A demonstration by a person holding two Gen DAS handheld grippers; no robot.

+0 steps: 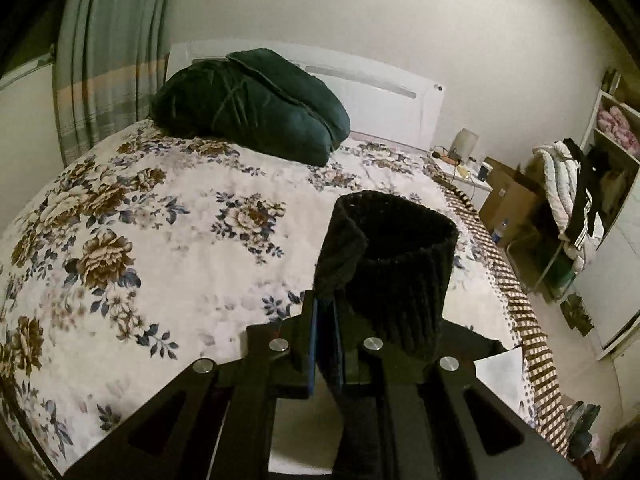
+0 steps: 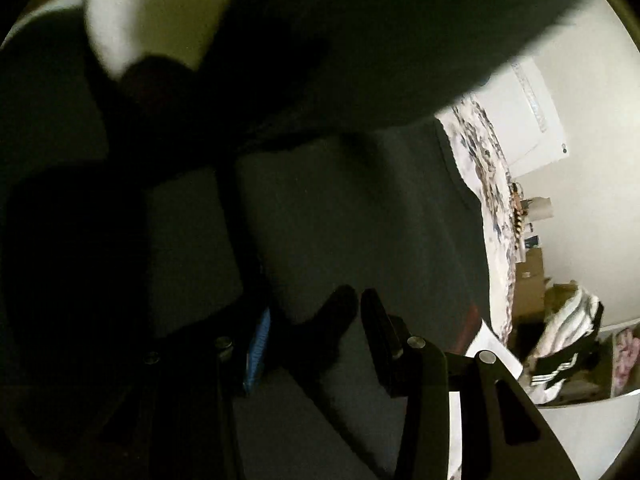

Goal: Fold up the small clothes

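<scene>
In the left wrist view the left gripper (image 1: 326,320) is pressed together on a black ribbed knit piece (image 1: 392,264), likely a sock or cuff, whose open tube rises at lower centre of the frame above the floral bedspread (image 1: 140,220), with a dark green pillow (image 1: 256,104) at upper centre. In the right wrist view the right gripper (image 2: 316,312) stands partly spread with a dark cloth tip (image 2: 332,312) between its fingers, though the murk hides whether the pads press it. This looks like the lift-and-carry step; next the knit piece needs laying flat on the bedspread and a second grip to double it over.
</scene>
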